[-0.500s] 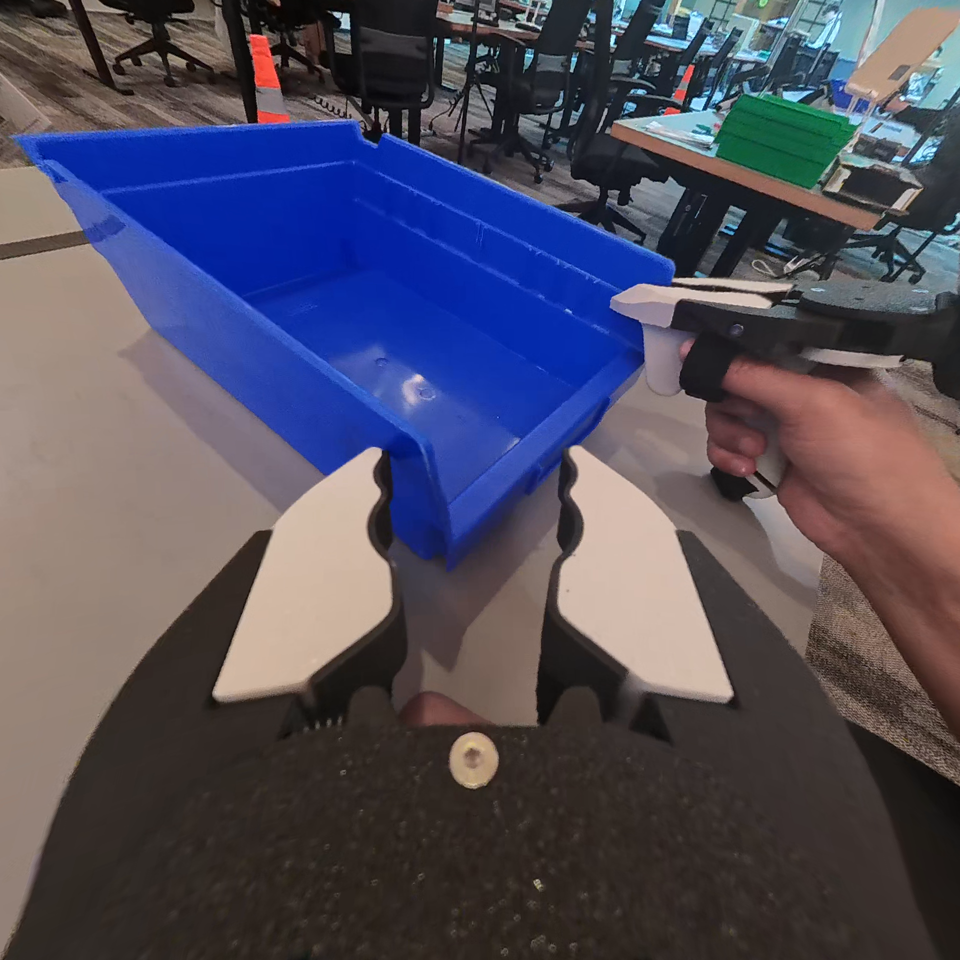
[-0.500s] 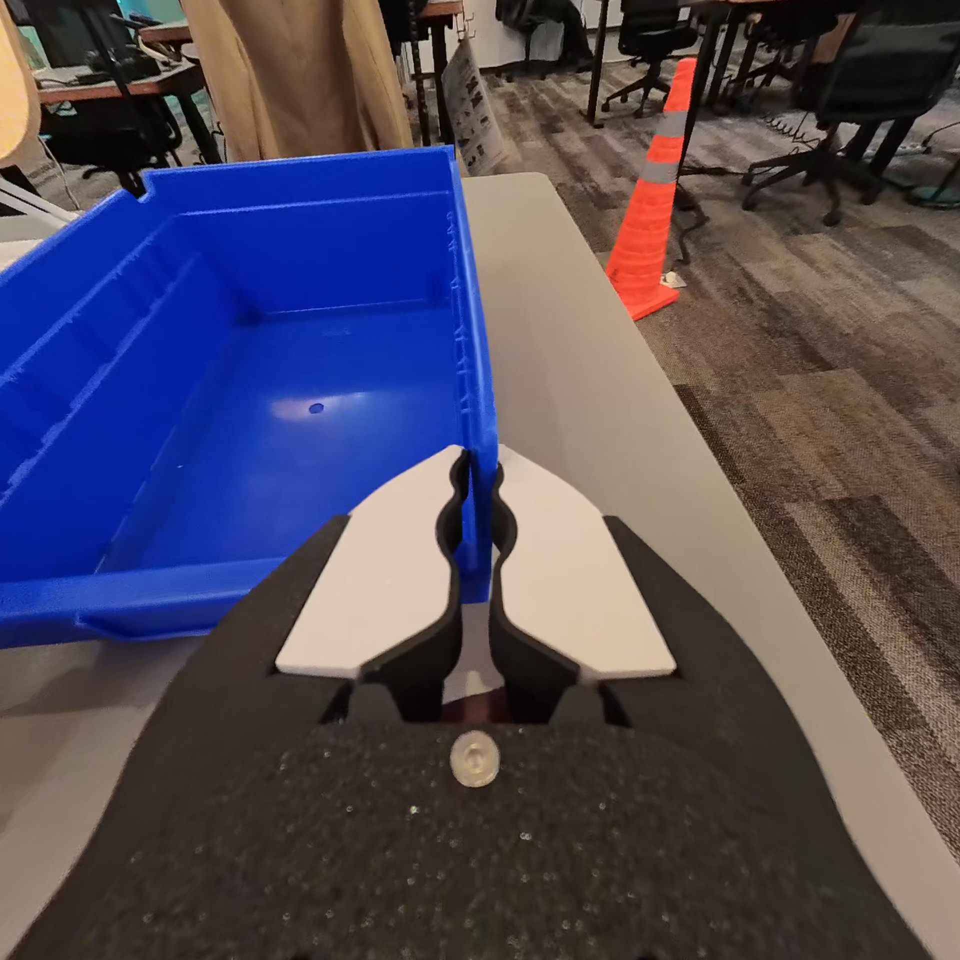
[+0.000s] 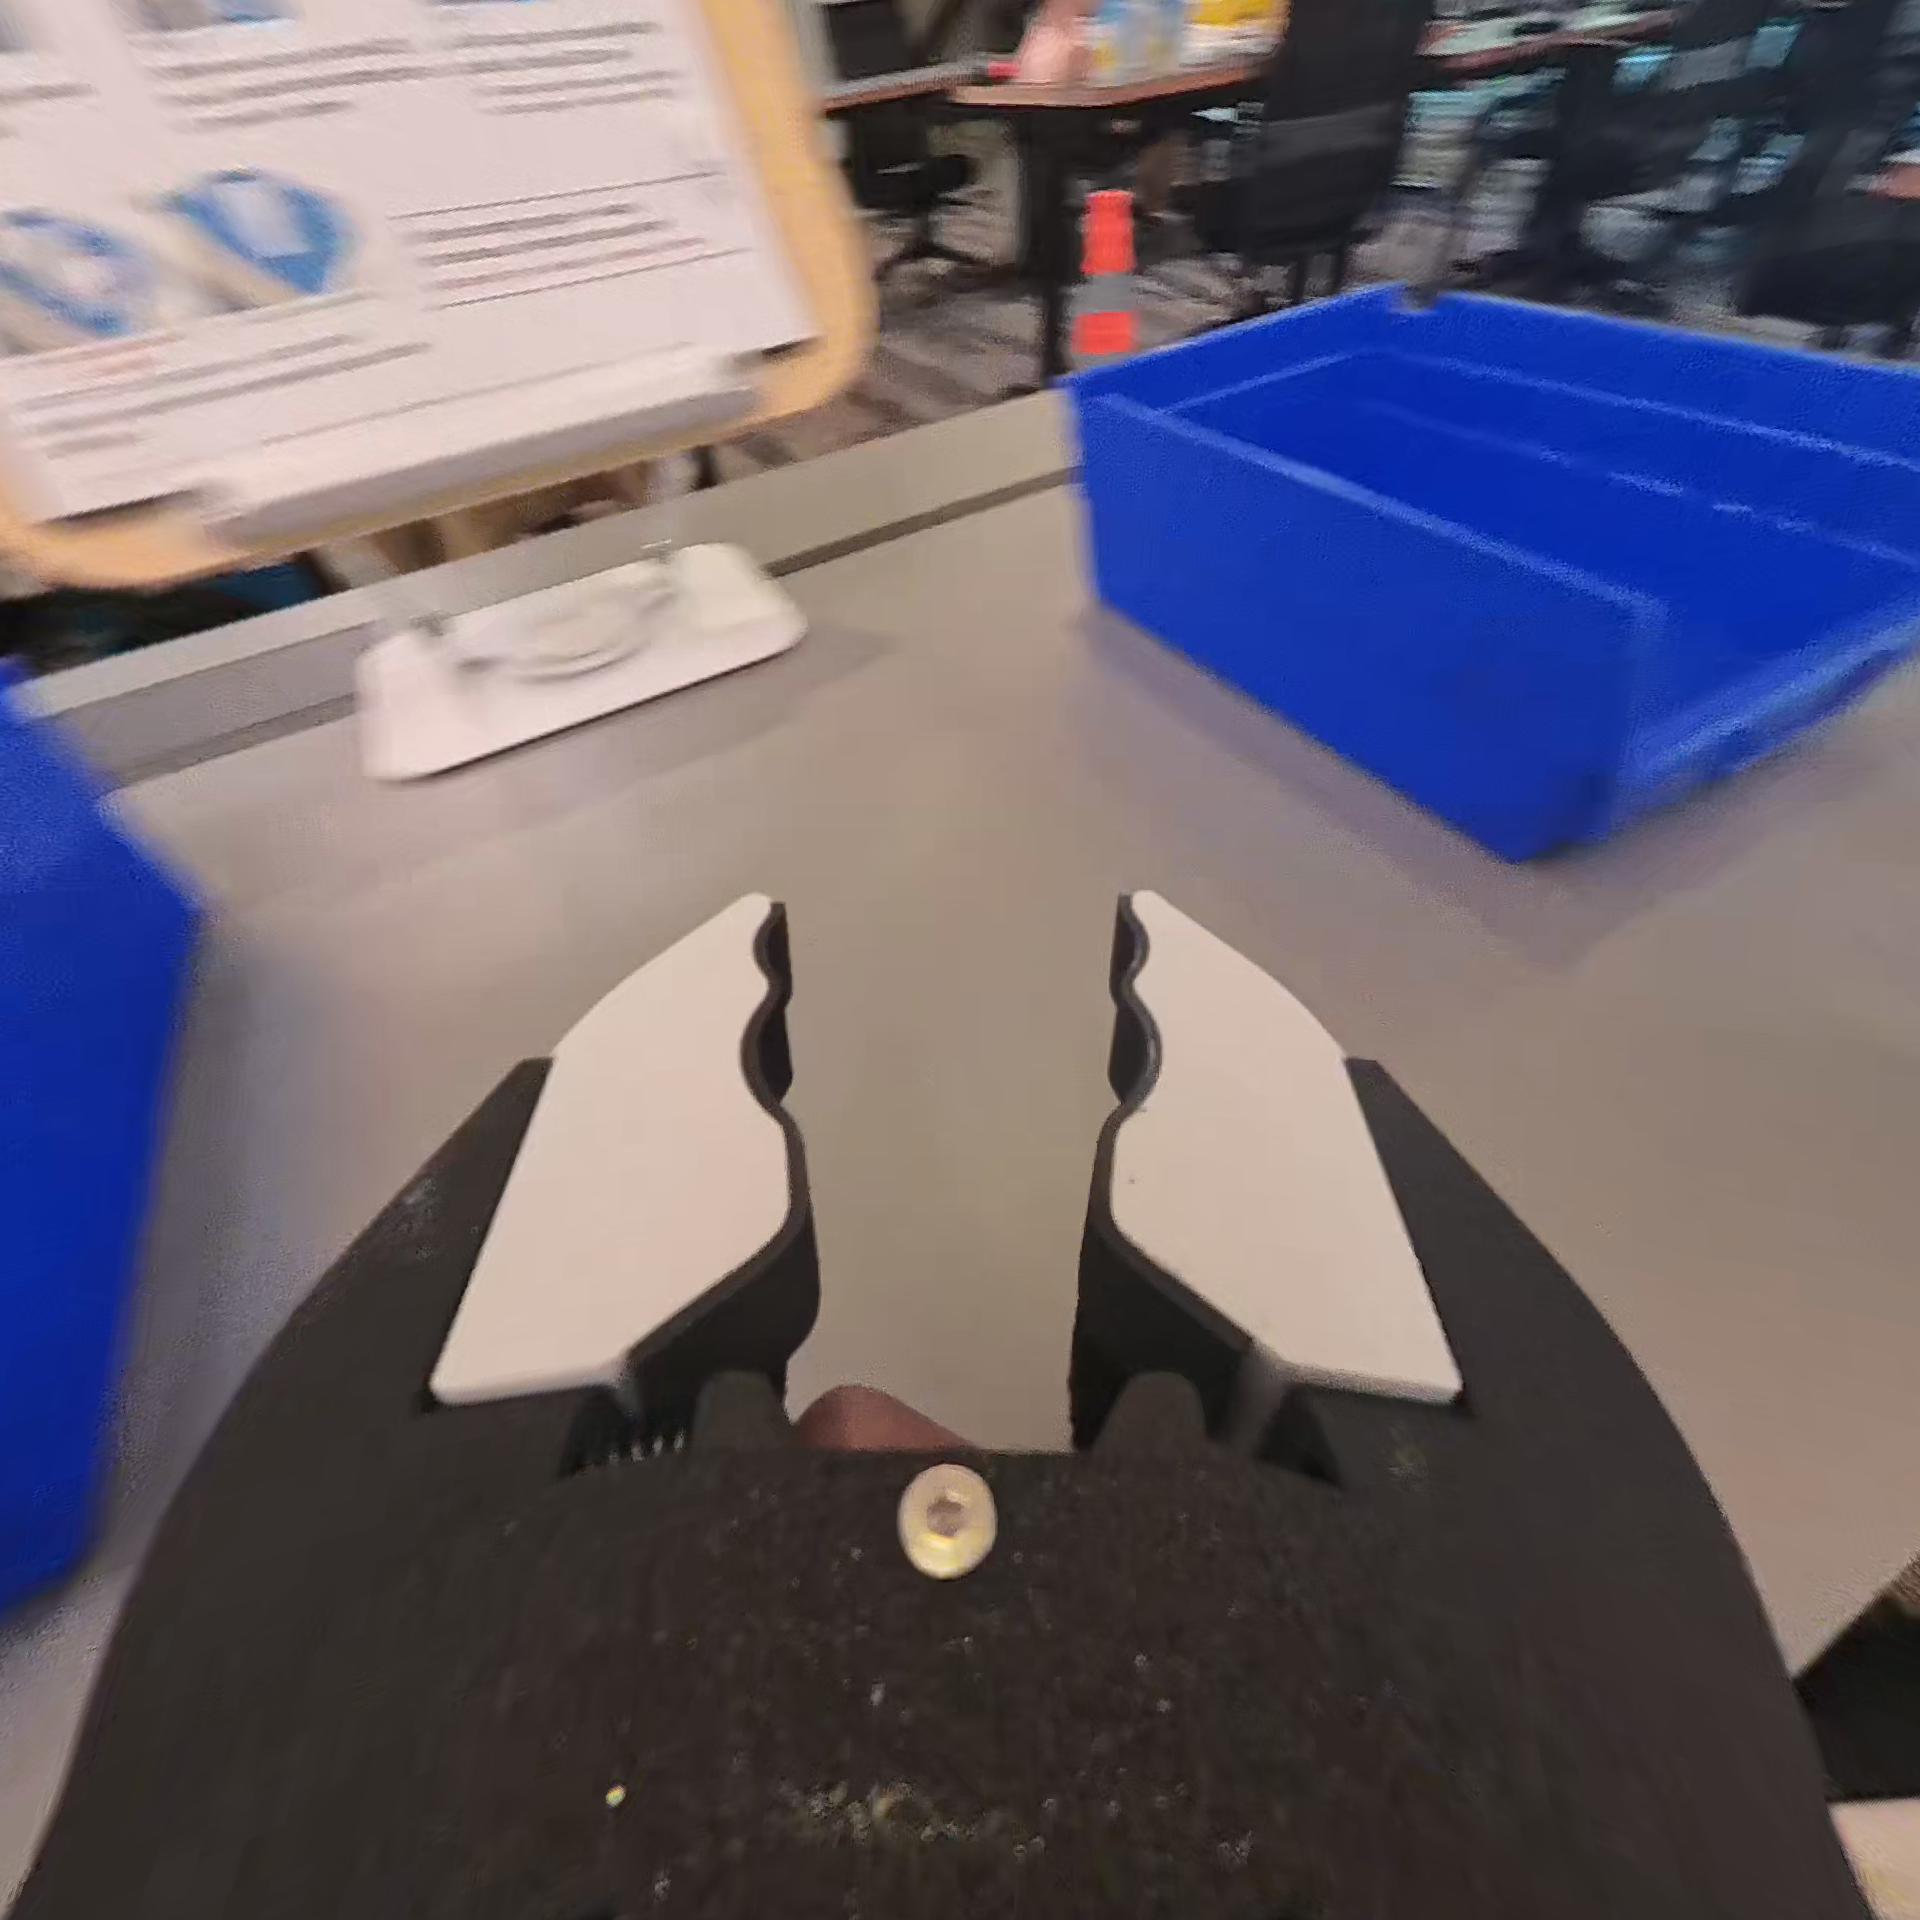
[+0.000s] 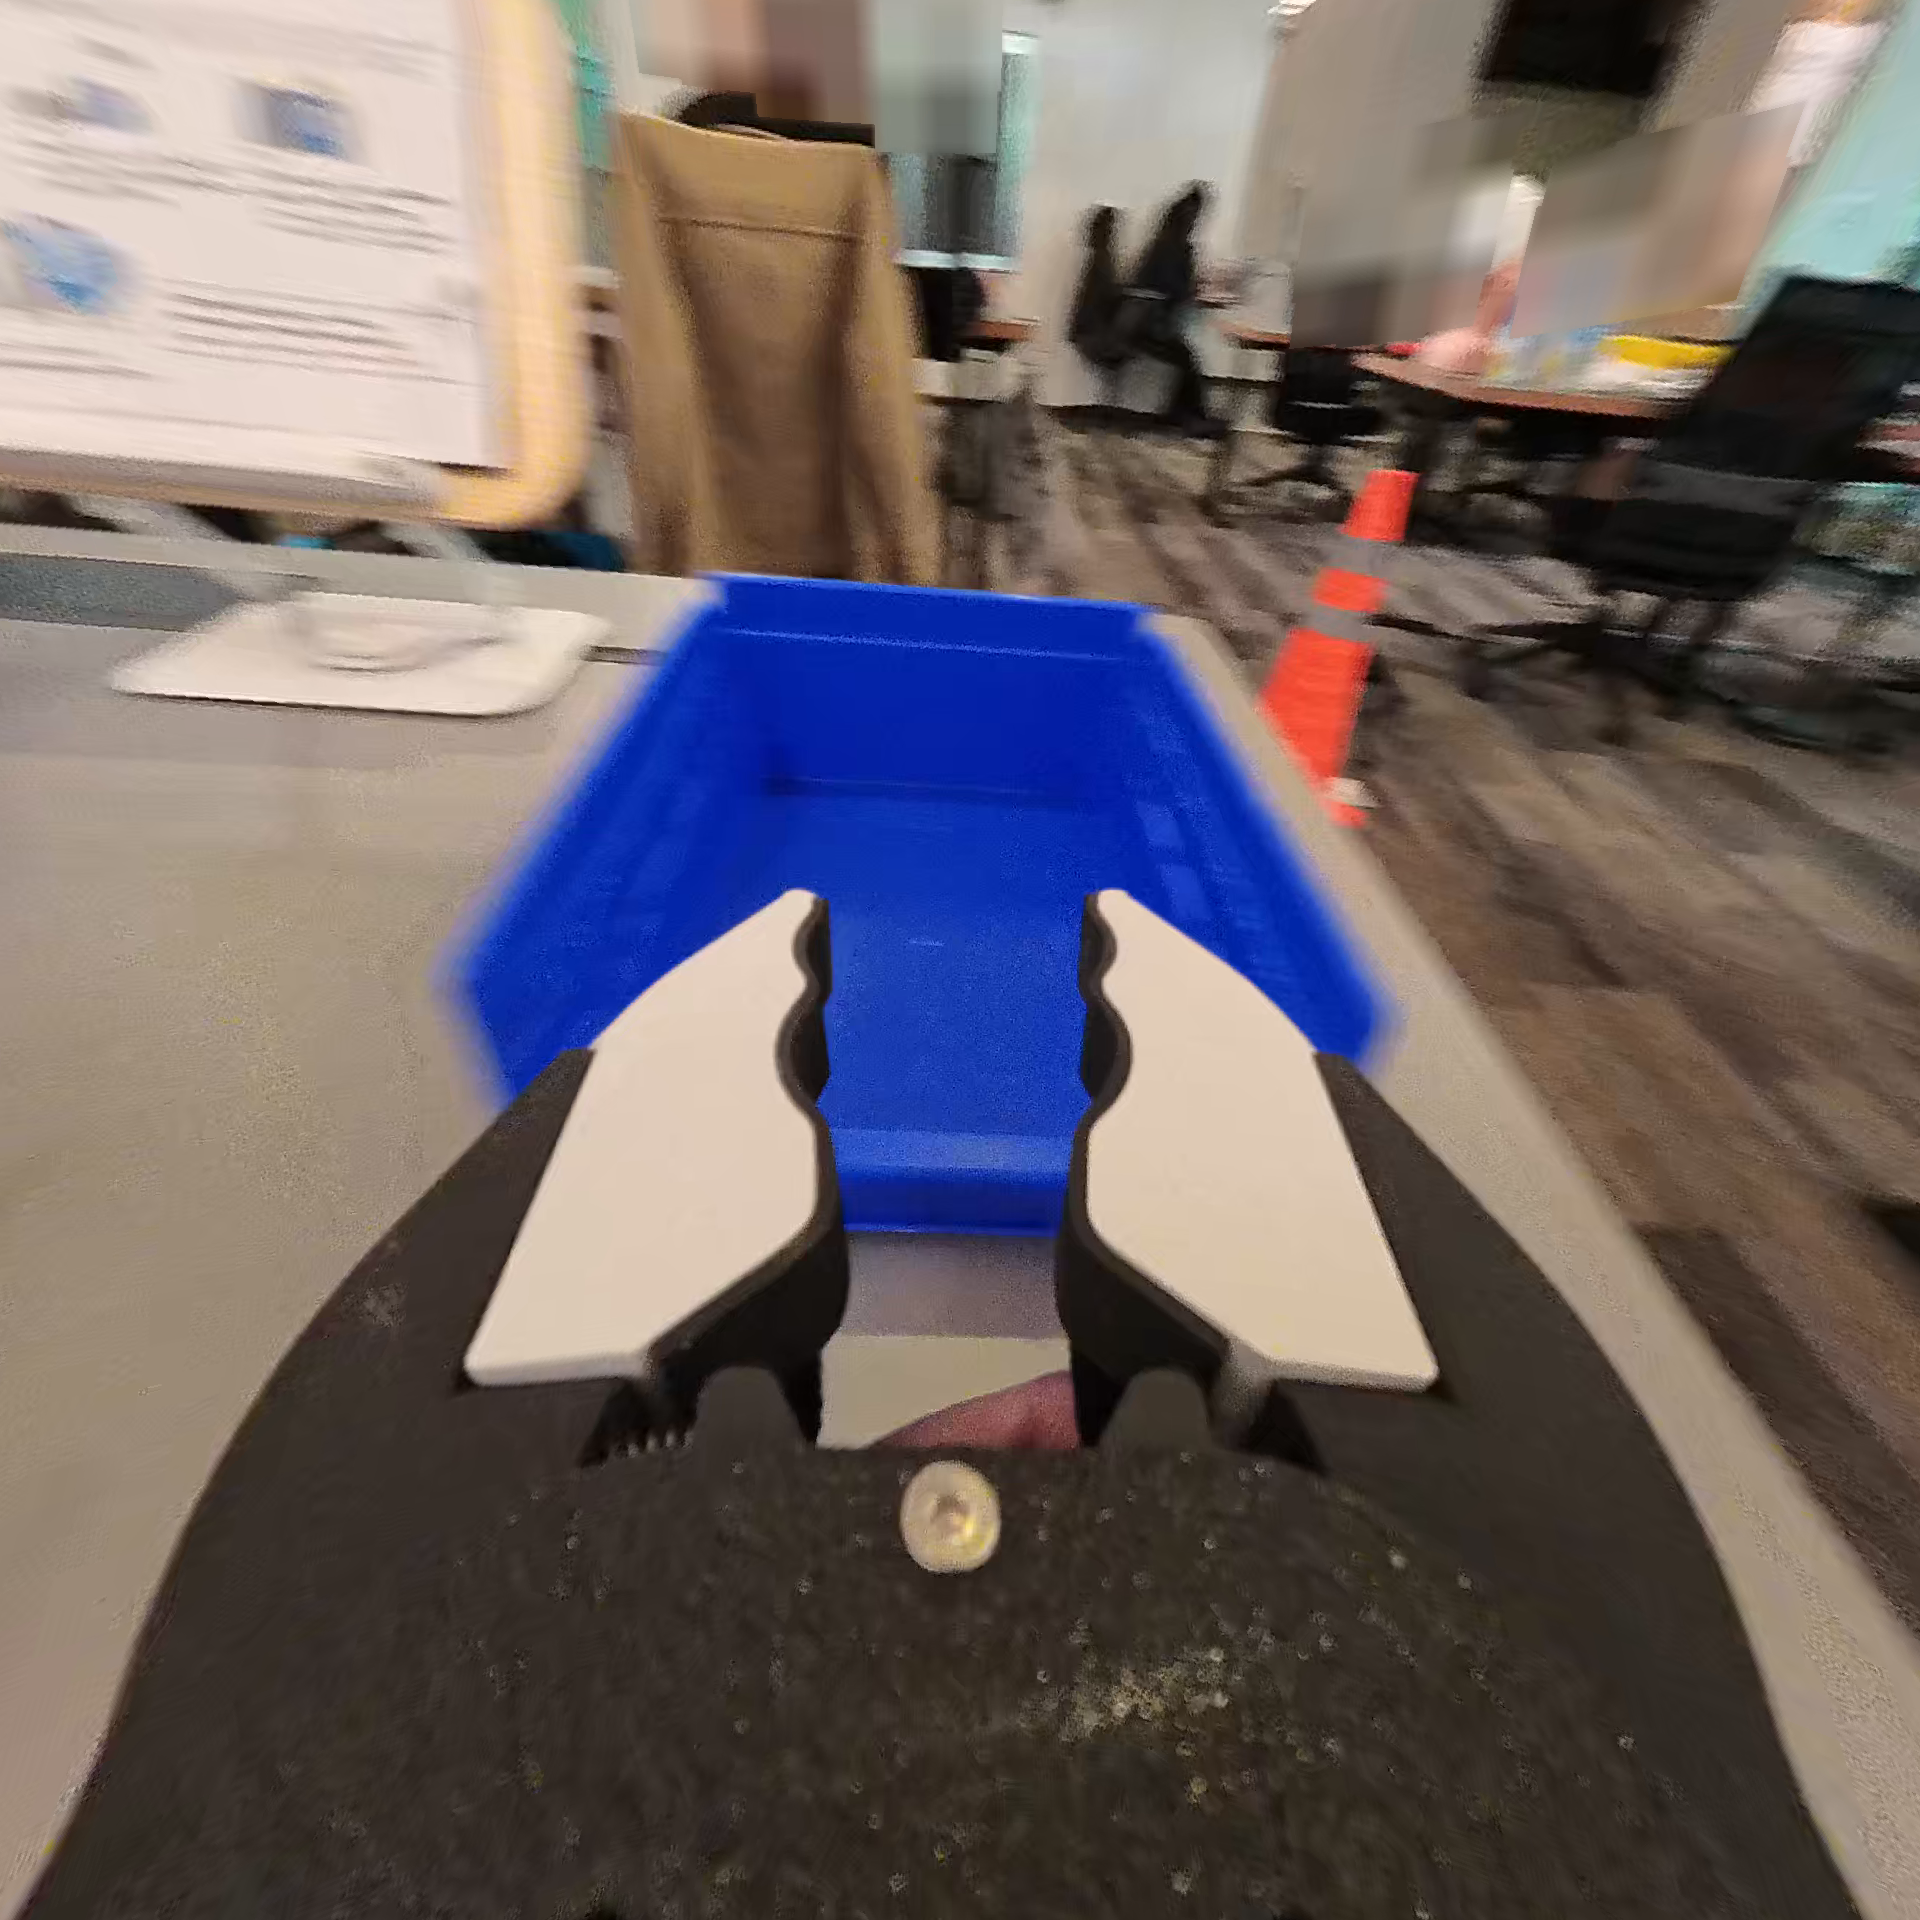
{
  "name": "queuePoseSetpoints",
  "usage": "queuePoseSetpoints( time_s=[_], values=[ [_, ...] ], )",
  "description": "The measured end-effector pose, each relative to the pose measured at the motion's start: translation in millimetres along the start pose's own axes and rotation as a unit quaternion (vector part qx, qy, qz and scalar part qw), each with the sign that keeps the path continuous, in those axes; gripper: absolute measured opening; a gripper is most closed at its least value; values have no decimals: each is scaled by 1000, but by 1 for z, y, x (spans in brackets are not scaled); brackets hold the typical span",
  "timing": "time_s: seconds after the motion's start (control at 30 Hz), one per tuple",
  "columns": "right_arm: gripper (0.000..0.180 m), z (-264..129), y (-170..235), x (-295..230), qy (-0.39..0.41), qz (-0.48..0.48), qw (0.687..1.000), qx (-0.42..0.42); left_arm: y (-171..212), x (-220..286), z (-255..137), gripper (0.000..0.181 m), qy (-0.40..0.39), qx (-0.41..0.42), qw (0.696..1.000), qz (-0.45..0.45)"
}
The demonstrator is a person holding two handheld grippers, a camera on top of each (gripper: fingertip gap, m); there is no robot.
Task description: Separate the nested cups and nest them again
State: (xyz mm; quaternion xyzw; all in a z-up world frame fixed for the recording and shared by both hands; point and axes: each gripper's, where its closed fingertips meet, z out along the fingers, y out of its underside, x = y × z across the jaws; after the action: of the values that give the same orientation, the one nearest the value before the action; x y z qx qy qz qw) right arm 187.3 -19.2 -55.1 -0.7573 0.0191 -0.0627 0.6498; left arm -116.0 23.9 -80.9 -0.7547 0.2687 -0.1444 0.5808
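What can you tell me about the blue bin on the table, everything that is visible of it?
The blue bin is an open-topped storage bin that looks like moulded plastic, with smooth, slightly glossy walls that widen toward the top and a lower lip at its near end. It appears empty; no cups show inside. It stands upright on the grey table, close to the table's right edge. In the right wrist view it lies straight ahead of the right gripper, whose jaws are apart and hold nothing. Nothing visibly touches it except the table. Both views are blurred.

A grey table [image 3: 935, 727] bears a blue bin [image 3: 1455, 644] and a white stand base [image 3: 582, 665].
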Motion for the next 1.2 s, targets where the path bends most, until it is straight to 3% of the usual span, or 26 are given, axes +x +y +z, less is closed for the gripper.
queuePoseSetpoints(
  time_s=[0.13, 0.3, 0.43, 1.2],
  values=[
    [53, -12, -2, -131, -162, 37, 986, 0, 32, -87, -65, 62, -119, 13, 991, -58],
    [61, -8, 32, -206, -185, 26, 982, -40, 62, -135, -108, 59, -170, 24, 979, -106],
    [61, -7, 46, -207, -170, 7, 985, -36, 67, -146, -107, 61, -142, 22, 977, -158],
    [55, -15, 45, -189, -186, 16, 982, -22, 74, -174, -101, 63, -177, 11, 976, -128]
  ],
)
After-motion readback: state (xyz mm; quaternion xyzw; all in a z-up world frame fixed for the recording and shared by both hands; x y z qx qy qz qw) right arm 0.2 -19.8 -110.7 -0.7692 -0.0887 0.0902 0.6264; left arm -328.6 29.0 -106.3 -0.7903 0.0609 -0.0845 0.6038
